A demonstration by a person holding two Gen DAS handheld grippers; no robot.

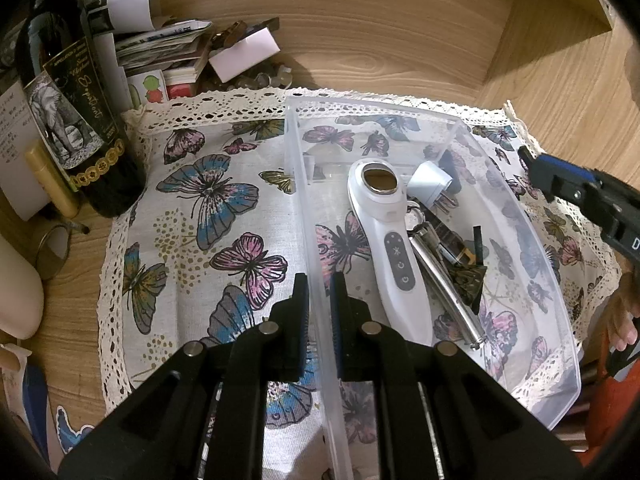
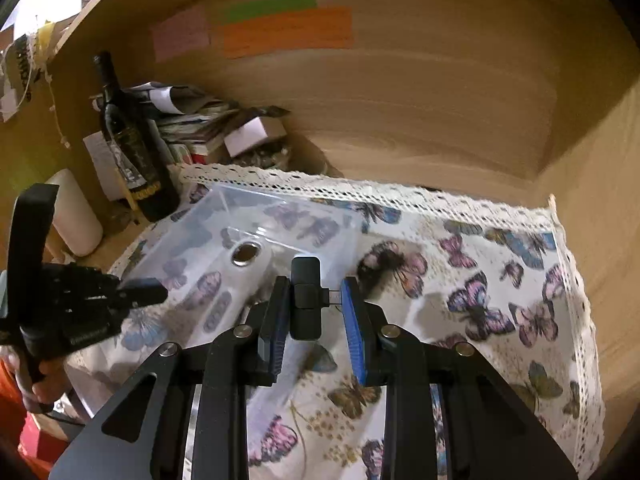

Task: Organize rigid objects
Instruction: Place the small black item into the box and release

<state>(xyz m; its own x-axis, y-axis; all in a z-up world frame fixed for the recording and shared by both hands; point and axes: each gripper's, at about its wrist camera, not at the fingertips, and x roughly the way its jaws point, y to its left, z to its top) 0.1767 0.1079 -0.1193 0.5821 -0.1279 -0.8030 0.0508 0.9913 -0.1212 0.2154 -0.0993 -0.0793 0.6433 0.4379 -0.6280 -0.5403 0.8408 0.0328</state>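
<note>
My left gripper (image 1: 320, 292) clamps the clear bin's (image 1: 560, 280) thin, flexible wall; my right gripper (image 2: 314, 304) grips a small, light, rigid black adapter (image 2: 305, 300) by body and plug, beside the bin.

The clear bin (image 1: 440, 120) is cut off at the bottom edge; the wine bottle (image 1: 80, 120) neck is lost top-left.
</note>
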